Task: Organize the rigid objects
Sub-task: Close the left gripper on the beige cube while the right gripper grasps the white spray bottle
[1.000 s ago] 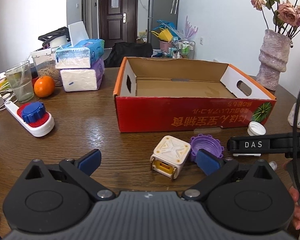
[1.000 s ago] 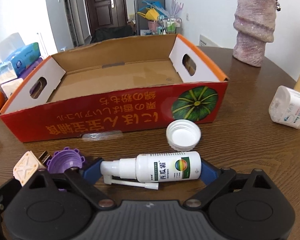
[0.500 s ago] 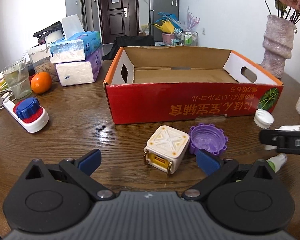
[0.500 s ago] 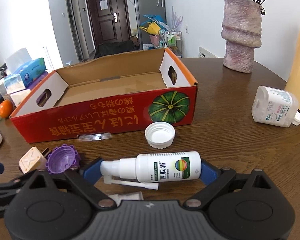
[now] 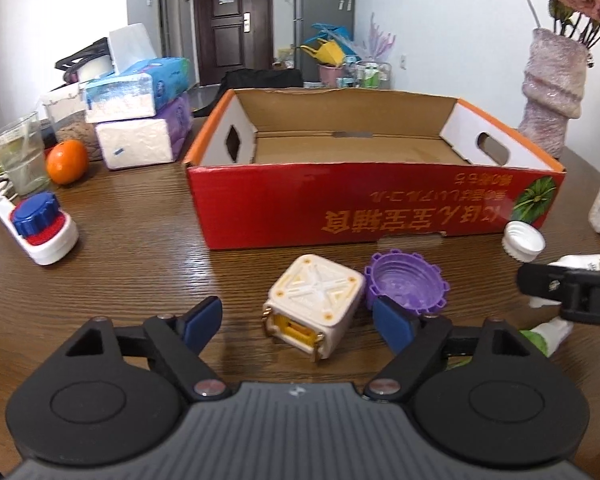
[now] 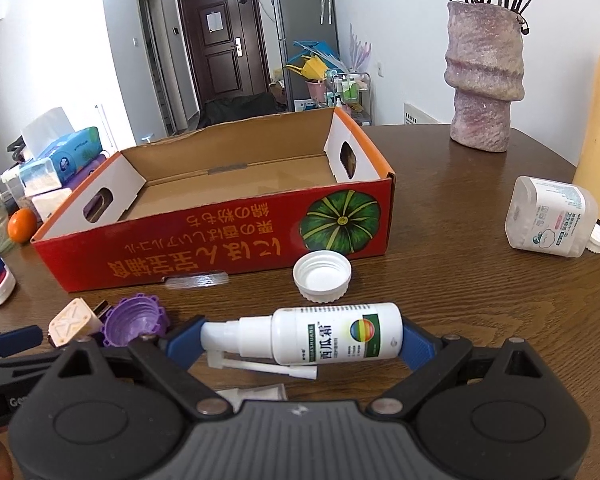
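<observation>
The cube [image 5: 314, 300] and cap [image 5: 406, 282] touch, before the box [image 5: 380, 204].

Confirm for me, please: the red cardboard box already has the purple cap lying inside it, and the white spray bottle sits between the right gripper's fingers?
Not quite. The purple cap lies on the table in front of the red cardboard box, beside the cream cube, as the left wrist view shows. The white spray bottle does sit between the right gripper's fingers.

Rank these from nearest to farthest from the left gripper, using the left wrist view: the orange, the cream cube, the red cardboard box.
1. Cream cube: between the closing, not yet touching jaws of the left gripper.
2. Red cardboard box: behind the cube, centre.
3. Orange: far left, beside the glass.
</observation>
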A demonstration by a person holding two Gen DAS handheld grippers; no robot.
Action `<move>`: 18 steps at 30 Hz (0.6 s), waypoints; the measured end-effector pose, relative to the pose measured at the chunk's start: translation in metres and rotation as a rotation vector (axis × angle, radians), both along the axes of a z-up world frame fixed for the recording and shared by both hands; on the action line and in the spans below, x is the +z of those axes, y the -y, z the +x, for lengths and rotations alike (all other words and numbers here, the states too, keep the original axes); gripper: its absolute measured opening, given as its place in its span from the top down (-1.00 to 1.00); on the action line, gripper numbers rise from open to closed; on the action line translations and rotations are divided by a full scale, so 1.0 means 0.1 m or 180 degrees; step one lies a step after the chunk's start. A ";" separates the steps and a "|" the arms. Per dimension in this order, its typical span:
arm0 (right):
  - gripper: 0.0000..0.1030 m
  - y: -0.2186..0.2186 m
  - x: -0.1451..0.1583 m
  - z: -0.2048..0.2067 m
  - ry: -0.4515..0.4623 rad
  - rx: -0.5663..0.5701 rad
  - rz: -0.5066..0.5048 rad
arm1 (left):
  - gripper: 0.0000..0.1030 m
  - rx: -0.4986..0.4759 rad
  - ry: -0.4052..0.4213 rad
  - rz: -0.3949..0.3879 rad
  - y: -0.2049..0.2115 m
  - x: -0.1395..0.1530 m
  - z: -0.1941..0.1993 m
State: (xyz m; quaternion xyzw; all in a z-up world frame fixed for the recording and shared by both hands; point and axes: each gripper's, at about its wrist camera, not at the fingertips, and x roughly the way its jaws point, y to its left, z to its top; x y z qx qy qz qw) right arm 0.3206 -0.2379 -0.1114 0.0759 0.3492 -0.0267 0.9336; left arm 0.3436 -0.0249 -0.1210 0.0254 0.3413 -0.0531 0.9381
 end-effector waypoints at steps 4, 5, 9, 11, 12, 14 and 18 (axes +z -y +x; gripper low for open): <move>-0.88 -0.01 -0.02 0.01 -0.0015 -0.0014 -0.0025 | -0.64 -0.0072 0.0049 0.0126 0.10 -0.01 -0.01; -0.88 -0.02 -0.02 0.01 -0.0017 -0.0016 -0.0030 | -0.55 -0.0086 0.0058 0.0136 0.11 -0.01 0.00; -0.88 -0.03 -0.03 0.02 -0.0019 -0.0014 -0.0045 | 0.05 -0.0145 0.0014 0.0144 0.13 -0.03 0.02; -0.88 -0.03 -0.04 0.02 -0.0019 -0.0014 -0.0041 | 0.15 -0.0203 0.0017 0.0108 0.12 -0.03 0.01; -0.88 -0.03 -0.04 0.01 -0.0021 -0.0012 -0.0040 | 0.16 -0.0217 0.0023 0.0089 0.12 -0.02 0.00; -0.88 -0.03 -0.04 0.01 -0.0019 -0.0003 -0.0033 | 0.18 -0.0223 0.0032 0.0094 0.12 -0.02 -0.01; -0.88 -0.04 -0.05 0.00 -0.0014 0.0023 -0.0028 | 0.21 -0.0203 0.0056 0.0103 0.11 -0.01 -0.04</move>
